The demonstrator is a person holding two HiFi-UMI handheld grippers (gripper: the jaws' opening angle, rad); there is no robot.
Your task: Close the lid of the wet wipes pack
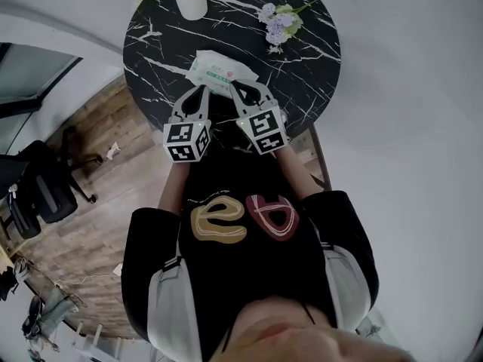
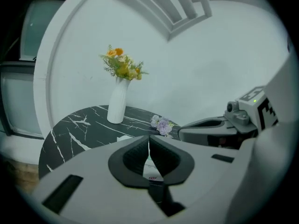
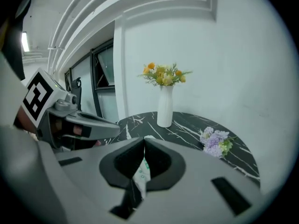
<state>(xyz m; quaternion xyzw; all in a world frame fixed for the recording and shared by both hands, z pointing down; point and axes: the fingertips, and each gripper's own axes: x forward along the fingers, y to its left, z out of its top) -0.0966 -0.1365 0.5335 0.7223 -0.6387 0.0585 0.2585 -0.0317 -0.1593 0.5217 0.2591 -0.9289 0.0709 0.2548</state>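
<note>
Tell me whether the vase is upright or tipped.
Upright: the vase stands on its base on the table, flowers on top.

Vase [image 1: 191, 0], lilac sprig [image 1: 279, 23]: far tbl [image 1: 226, 32] edge

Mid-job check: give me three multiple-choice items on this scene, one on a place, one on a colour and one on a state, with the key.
1. The wet wipes pack lies: A) on the table, near its middle; B) on a shelf; C) inside a basket.
2. The loose flower bunch is: A) red; B) lilac; C) black.
3. The right gripper's jaws are: A) wide apart; B) together; C) clamped on the pack.
Key: A, the head view shows it on the marble top; B, pale purple blooms; B, the tips meet.
</note>
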